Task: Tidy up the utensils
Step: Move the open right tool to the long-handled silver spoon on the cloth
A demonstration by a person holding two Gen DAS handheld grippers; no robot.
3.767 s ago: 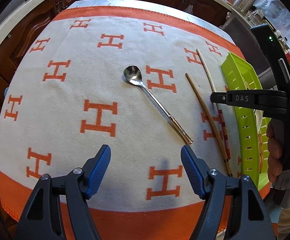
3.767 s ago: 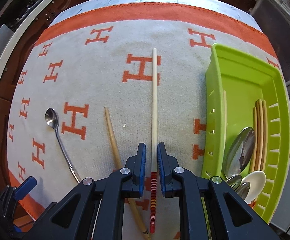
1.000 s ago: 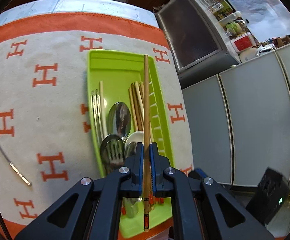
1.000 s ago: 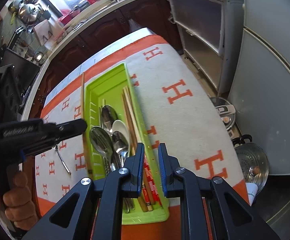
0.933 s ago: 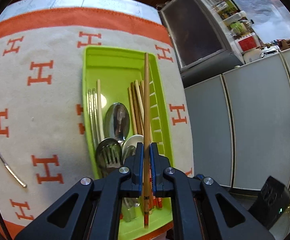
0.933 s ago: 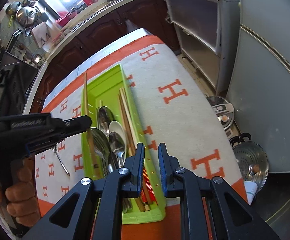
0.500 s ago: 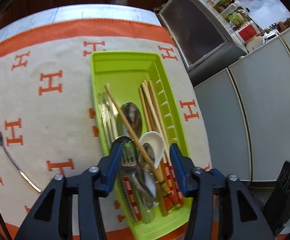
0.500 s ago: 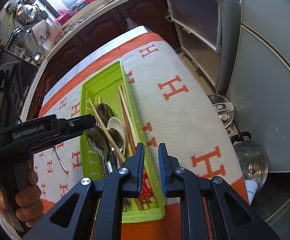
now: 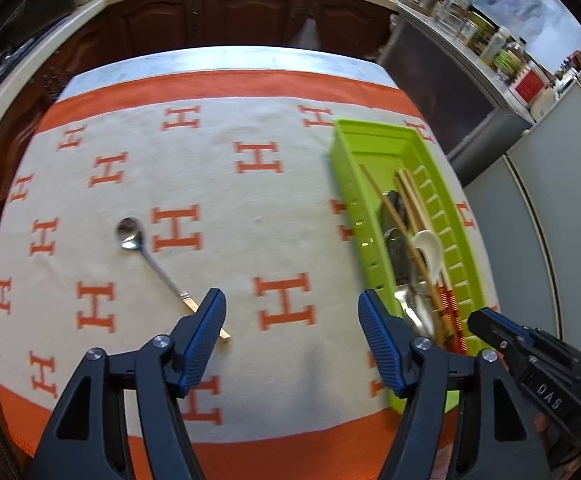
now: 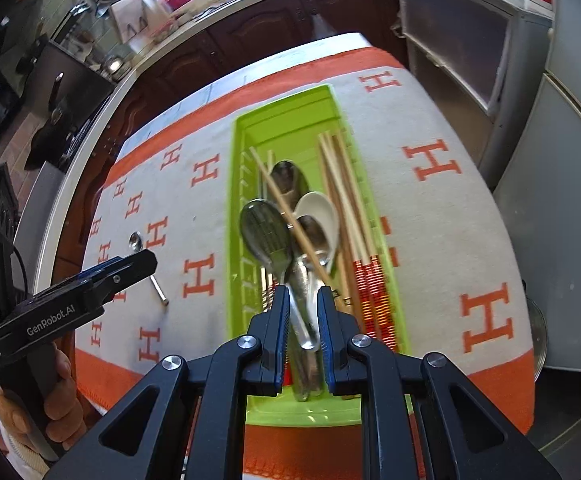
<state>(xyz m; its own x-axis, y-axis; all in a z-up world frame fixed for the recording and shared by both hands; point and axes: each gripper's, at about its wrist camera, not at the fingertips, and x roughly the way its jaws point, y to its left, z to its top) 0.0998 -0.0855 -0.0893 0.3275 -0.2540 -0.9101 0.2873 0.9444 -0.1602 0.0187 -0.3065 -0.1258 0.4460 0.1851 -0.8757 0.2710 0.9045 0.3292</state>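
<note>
Cloth (image 9: 250,208) covered the table; tray (image 9: 344,184) sat by its right edge, chopsticks and spoons inside. Spoon (image 9: 130,234) lay left of centre, handle slanting toward your left gripper (image 9: 292,338), jaws opening, empty, nearer. Your right gripper (image 10: 303,312) hung over the tray, nearly closed, holding nothing.

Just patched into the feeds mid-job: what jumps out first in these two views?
The lime-green tray on the orange-and-cream H-patterned cloth stands out, crowded with chopsticks, metal spoons and a white spoon, one chopstick lying slantwise across them. One long-handled spoon lies alone on the cloth left of the tray. The left gripper, jaws opening and empty, hangs over the cloth beside it.
</note>
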